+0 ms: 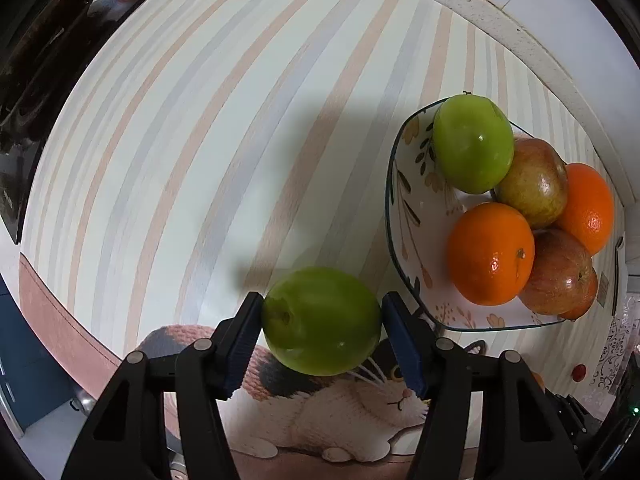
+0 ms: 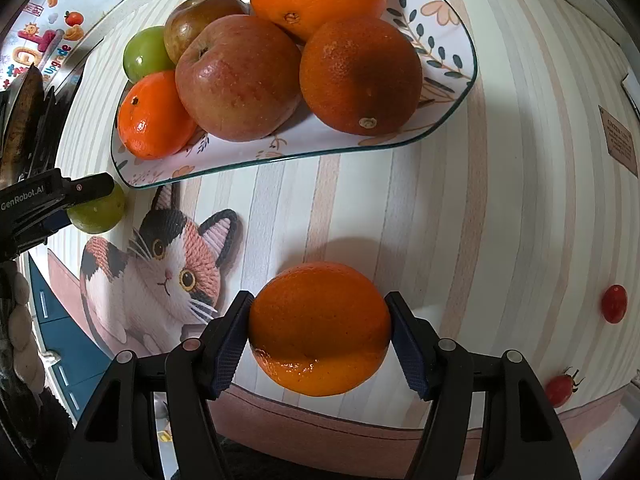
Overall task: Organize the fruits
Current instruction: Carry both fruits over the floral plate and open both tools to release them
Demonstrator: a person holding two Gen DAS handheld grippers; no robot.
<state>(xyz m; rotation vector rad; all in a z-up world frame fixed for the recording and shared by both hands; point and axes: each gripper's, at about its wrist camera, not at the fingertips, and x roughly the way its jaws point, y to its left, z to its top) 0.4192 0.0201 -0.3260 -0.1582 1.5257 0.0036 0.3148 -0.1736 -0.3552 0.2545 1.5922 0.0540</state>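
My left gripper (image 1: 322,334) is shut on a green apple (image 1: 320,320), held above the striped tablecloth, left of the flowered plate (image 1: 404,184). The plate holds a green apple (image 1: 472,142), two red apples (image 1: 534,182) and oranges (image 1: 490,254). My right gripper (image 2: 320,338) is shut on an orange (image 2: 320,328), held in front of the plate (image 2: 440,20). In the right wrist view the left gripper (image 2: 76,208) with its green apple (image 2: 100,214) shows at the left, beside the plate's near corner.
The cloth (image 1: 200,140) has a cat picture (image 2: 160,264). Two small red tomatoes (image 2: 614,304) lie on the right. A dark stove (image 1: 36,72) is at the far left. The table edge (image 2: 320,416) runs close below my right gripper.
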